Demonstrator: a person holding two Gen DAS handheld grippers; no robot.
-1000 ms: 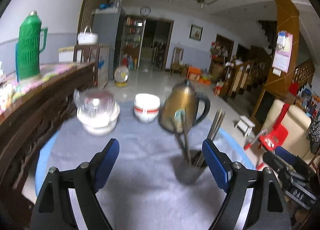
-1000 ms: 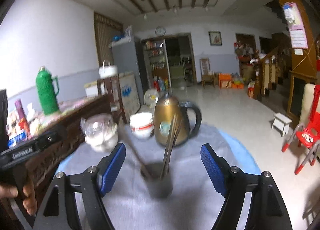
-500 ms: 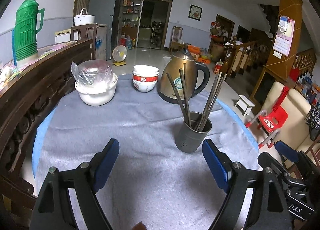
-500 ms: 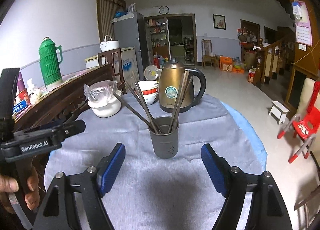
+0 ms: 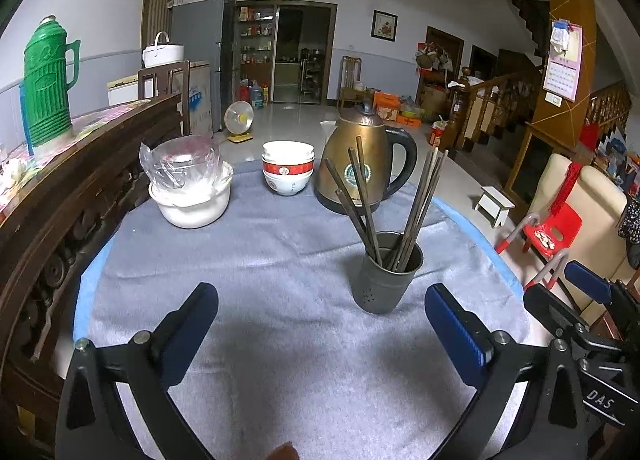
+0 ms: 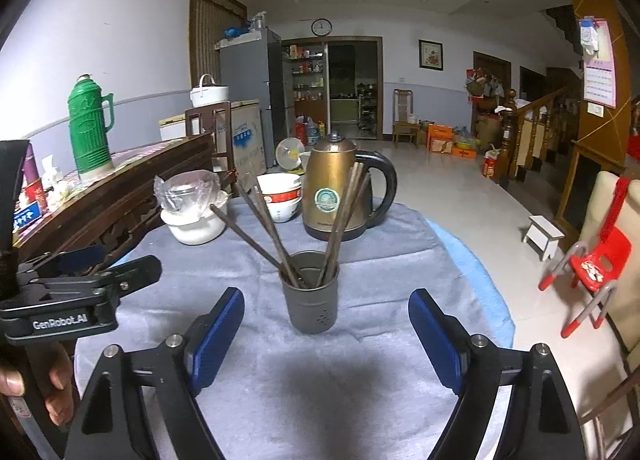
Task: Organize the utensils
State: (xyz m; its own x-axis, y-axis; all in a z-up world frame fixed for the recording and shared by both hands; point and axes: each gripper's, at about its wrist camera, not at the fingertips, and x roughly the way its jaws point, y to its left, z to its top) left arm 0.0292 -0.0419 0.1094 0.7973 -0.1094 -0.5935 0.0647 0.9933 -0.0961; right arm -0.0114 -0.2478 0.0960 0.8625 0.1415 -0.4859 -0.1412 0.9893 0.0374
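Note:
A dark grey utensil cup [image 5: 386,274] stands on the grey cloth of the round table [image 5: 260,268] and holds several dark chopsticks [image 5: 420,204] that fan out. In the right wrist view the cup [image 6: 311,294] stands just ahead of and between the fingers, with the chopsticks [image 6: 260,232] leaning left and right. My left gripper [image 5: 320,324] is open and empty, near the table's front, with the cup ahead to its right. My right gripper [image 6: 326,330] is open and empty. The left gripper also shows in the right wrist view [image 6: 80,284], held by a hand.
A bronze kettle [image 5: 362,158], stacked red-and-white bowls [image 5: 287,172] and a white bowl under plastic wrap [image 5: 188,188] stand at the table's far side. A dark wooden sideboard [image 5: 60,200] with a green thermos [image 5: 46,84] runs along the left. A red chair [image 5: 554,228] stands on the right.
Both cameras have tilted down and settled, so the cup and table sit higher and sharper in view. Both grippers stay open and empty.

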